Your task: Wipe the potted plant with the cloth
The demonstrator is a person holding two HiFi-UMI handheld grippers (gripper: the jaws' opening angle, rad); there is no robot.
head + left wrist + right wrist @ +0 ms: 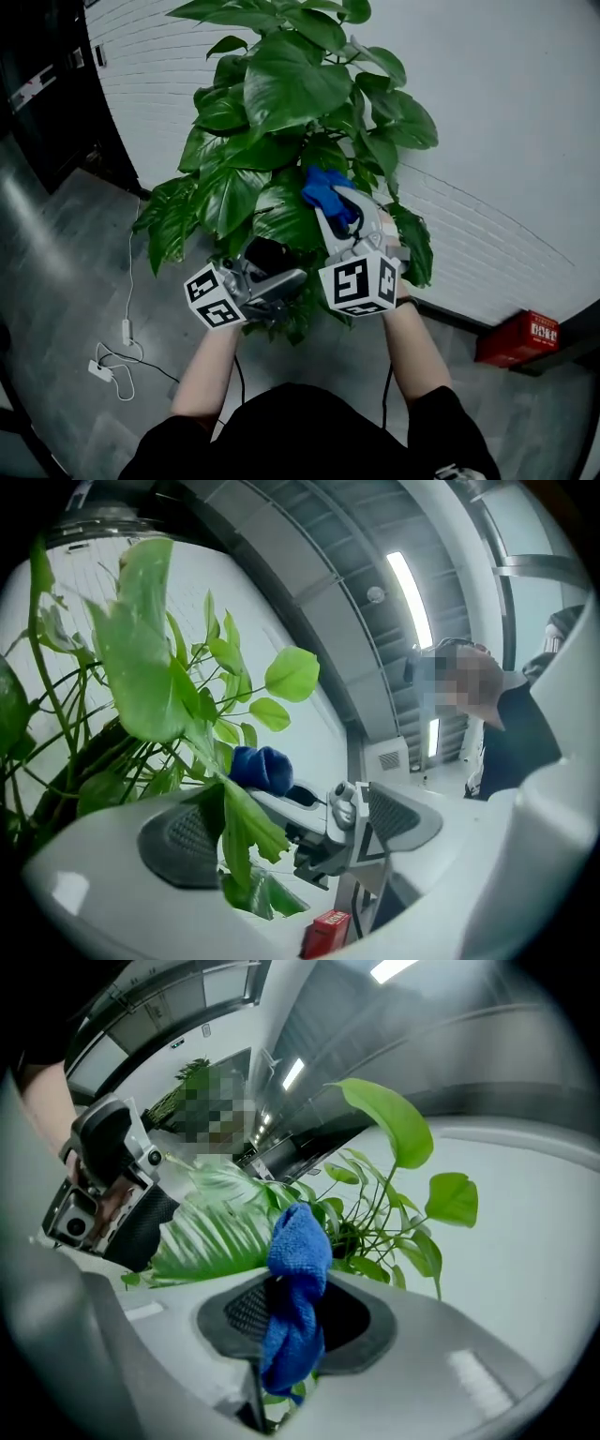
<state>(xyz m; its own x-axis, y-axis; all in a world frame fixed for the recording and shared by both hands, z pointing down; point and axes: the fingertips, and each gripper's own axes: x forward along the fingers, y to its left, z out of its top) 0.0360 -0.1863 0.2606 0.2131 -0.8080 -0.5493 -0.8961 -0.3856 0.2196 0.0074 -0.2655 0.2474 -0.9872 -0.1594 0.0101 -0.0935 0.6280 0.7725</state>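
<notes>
Cloth [298,1279], blue and bunched into a strip, was seen clamped between the closed pads of the right gripper [295,1321]. In the right gripper view its long axis ran up and down, and the upper end stood free above the jaws, toward the potted plant [375,1213]. In the head view it was seen lying against the plant's middle leaves. Only the left gripper view showed the left gripper [295,827] spread wide, with nothing gripped (one leaf [234,822] hung unpinched between its pads). Only the head view took in the floor and a white cable [127,328]. The pot was hidden by foliage.
</notes>
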